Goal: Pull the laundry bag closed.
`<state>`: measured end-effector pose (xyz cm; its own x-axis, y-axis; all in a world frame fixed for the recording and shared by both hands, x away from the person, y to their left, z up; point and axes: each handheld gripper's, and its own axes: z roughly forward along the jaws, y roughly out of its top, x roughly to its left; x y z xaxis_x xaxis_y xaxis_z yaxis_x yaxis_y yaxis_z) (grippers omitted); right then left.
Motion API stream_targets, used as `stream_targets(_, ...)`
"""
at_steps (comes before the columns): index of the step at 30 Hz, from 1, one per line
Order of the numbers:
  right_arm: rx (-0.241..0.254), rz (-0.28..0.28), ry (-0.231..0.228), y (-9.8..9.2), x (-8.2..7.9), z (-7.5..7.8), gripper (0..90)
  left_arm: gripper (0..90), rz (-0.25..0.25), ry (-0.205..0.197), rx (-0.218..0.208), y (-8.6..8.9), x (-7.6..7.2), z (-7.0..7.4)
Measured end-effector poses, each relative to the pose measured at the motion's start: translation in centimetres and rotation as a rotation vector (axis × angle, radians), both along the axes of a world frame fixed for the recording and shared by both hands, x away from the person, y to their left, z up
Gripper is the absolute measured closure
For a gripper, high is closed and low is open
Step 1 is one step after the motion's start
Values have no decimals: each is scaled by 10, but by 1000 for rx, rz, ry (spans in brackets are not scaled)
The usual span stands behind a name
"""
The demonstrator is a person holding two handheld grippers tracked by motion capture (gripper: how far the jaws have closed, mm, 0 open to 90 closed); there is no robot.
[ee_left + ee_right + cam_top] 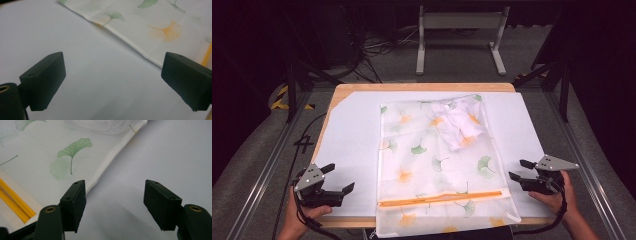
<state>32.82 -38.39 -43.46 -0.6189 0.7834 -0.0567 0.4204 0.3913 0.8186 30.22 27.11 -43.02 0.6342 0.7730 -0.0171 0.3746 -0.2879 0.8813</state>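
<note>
On the desk (343, 92), over a white sheet (347, 135), lies a sheer mesh bag (437, 160) printed with green and orange ginkgo leaves, its orange zipper (442, 198) running across the near end, which hangs slightly over the desk edge. A white garment (459, 125) is bunched inside near the far end.

Left gripper (333, 181): fingers (43, 80) spread wide, holding nothing, hovering over the bare sheet just left of the bag's edge. Right gripper (520, 170): fingers (73, 202) likewise well apart and empty, low beside the bag's right edge; one finger sits near the hem in the right gripper view.

Judgement: approach stage, no grasp made yet. Both grippers flank the zipper end. Next move probably calls for closing in on the thin hem from both sides; the mesh lies flat, so the fingers must get under or pinch the edge cleanly.

Room: dark, grey floor, cables (377, 47) and a white stand (459, 37) behind the desk.
</note>
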Motion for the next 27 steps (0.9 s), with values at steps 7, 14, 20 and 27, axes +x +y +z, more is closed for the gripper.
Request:
stream_targets(7,14,1,-11,0,-2,3,347,137,2,39,-18,-3,-8,-7)
stream_targets(14,42,6,-12,4,-4,8,443,394,-65,20,10,-12,-13,-4)
stream_targets(20,90,35,-36,9,-2,16,485,588,-105,-26,25,-16,-22,3)
stream_targets(27,84,104,-63,27,-2,29,502,694,-108,-33,60,-19,-33,5)
